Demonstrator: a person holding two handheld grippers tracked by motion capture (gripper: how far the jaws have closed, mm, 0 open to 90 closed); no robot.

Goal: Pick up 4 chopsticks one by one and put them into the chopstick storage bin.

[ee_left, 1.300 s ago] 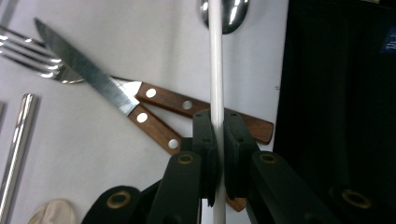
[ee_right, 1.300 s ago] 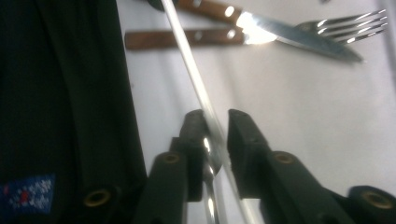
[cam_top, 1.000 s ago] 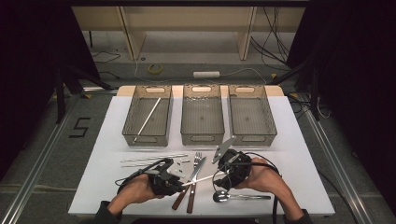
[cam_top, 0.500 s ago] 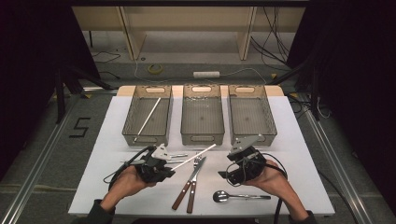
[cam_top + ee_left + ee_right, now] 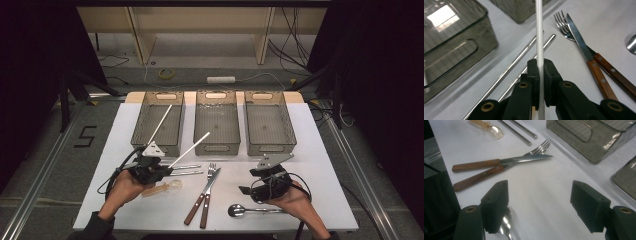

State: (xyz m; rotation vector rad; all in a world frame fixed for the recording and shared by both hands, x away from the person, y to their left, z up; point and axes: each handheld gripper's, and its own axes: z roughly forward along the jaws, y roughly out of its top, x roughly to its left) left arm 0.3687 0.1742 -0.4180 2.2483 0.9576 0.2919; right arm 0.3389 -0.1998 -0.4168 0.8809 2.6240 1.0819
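My left gripper (image 5: 167,171) (image 5: 539,72) is shut on a long white stick (image 5: 190,149) (image 5: 539,37), which slants up and right toward the middle bin (image 5: 216,146). A second white stick (image 5: 161,122) leans in the left bin (image 5: 176,125). My right gripper (image 5: 248,186) (image 5: 539,187) stands open low over the table; its jaws have just been opening and nothing is between them. The bowl of a metal spoon (image 5: 250,210) (image 5: 505,222) lies just under its left jaw.
A wooden-handled fork (image 5: 207,187) (image 5: 539,148) and knife (image 5: 200,200) (image 5: 499,162) lie crossed at the centre. Two metal rods (image 5: 185,170) (image 5: 506,72) and an amber plastic spoon (image 5: 162,188) (image 5: 491,130) lie by my left hand. A third bin (image 5: 270,145) stands at the back right.
My left gripper has carried the white stick left and away from the centre. The right gripper has drawn back toward the near right by the metal spoon, with its jaws wider apart.
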